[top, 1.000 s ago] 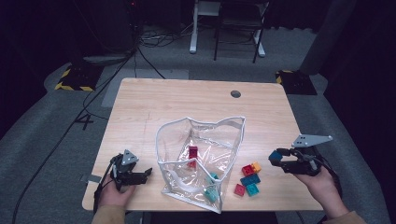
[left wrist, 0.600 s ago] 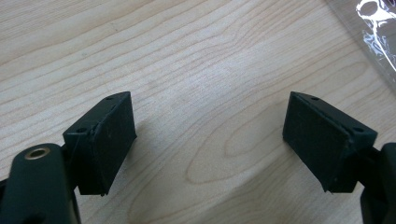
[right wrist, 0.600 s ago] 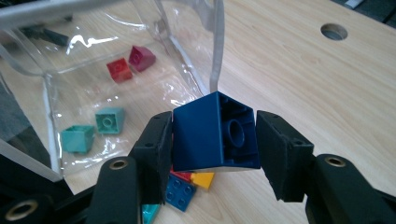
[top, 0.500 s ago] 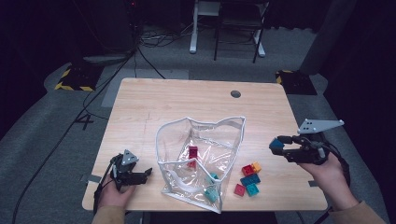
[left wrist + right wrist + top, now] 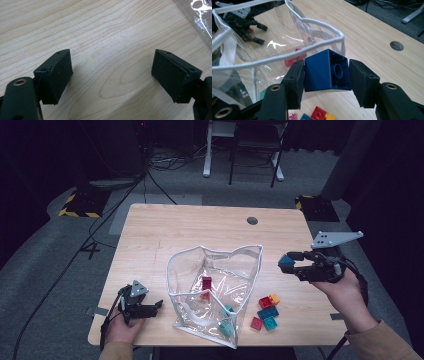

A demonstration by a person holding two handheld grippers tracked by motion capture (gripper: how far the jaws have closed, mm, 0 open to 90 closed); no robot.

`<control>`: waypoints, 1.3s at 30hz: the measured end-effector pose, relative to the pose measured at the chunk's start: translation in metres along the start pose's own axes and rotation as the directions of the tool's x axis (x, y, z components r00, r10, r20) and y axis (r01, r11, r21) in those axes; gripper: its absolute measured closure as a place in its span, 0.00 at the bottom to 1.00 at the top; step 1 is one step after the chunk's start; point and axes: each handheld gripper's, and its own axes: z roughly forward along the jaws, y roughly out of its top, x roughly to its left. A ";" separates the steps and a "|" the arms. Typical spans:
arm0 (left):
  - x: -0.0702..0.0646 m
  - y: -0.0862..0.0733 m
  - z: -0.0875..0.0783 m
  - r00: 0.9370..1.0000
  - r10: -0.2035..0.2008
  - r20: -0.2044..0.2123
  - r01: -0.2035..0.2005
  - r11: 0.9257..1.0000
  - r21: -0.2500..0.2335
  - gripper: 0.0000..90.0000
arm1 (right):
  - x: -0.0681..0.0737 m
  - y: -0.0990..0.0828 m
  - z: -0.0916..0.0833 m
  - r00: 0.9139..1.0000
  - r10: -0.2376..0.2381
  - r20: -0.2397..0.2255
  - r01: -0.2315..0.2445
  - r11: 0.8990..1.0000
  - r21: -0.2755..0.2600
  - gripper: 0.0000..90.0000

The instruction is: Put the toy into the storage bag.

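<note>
One blue brick (image 5: 327, 71) sits clamped in the right gripper (image 5: 292, 262), raised just right of the clear bag's (image 5: 215, 295) open mouth, while the left gripper (image 5: 150, 307) rests agape and empty on the table (image 5: 200, 227).

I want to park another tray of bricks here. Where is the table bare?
Bare: the far half between the clear bag and the cable hole, and the strip left of the bag. Crowded: the loose bricks at the bag's right.

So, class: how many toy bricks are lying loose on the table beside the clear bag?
4, clustered right of the bag: red brick, orange brick, dark teal brick and small red brick. Others may hide behind them.
</note>
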 end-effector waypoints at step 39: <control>0.000 0.000 0.000 1.000 0.000 -0.003 0.000 1.000 -0.002 0.19 | 0.062 0.111 0.083 0.974 -0.132 -0.183 0.151 0.984 0.097 0.53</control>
